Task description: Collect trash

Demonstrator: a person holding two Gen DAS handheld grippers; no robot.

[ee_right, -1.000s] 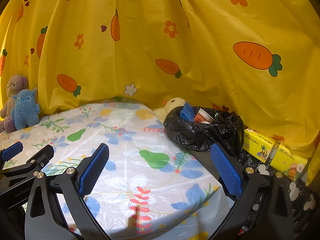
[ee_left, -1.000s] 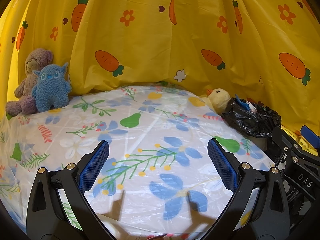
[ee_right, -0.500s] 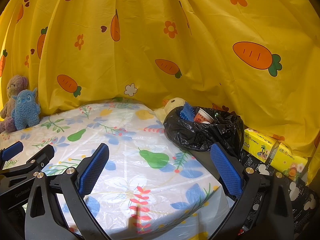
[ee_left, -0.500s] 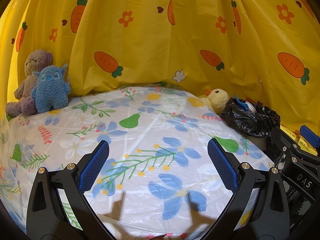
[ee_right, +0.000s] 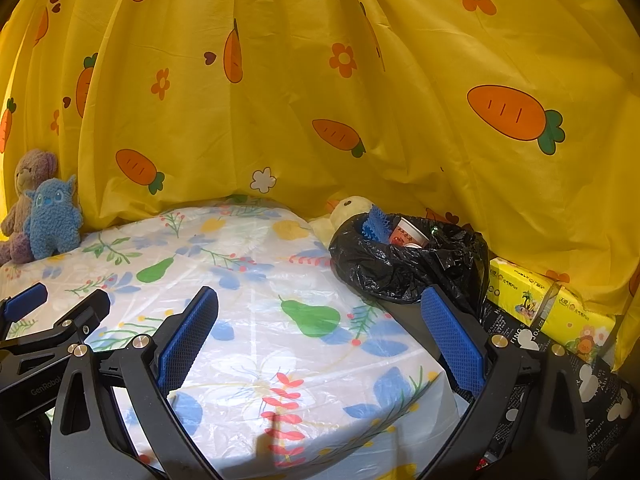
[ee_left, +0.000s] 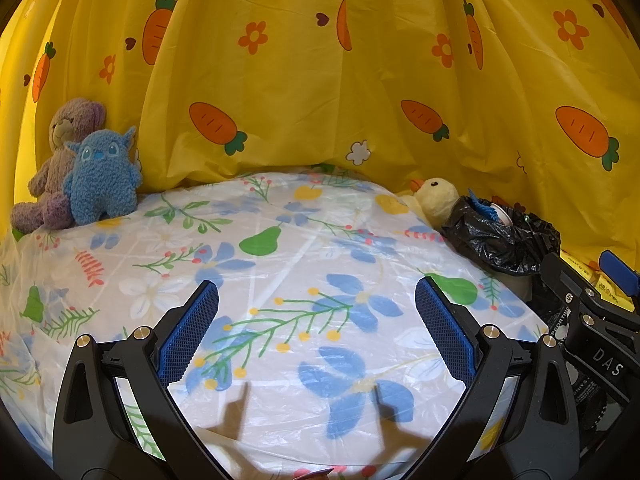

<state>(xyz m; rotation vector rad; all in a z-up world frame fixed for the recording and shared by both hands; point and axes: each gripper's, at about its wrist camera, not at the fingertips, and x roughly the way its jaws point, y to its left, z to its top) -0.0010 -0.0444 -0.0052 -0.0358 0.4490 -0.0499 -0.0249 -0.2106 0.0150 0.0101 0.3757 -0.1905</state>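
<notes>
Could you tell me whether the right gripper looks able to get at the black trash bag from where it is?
Probably yes: the right gripper is open and empty, and the black trash bag sits just ahead of its right finger, with only bare tablecloth between.

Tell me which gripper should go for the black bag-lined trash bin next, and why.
Right. The right gripper, jaws open and empty, has the black bag-lined trash bin just beyond its right finger. From the left gripper, also open, the bin sits far off to the right, beyond the right gripper's own frame.

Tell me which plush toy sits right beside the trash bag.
The yellow duck, touching the black trash bag. The blue monster and purple bear sit across the table.
</notes>
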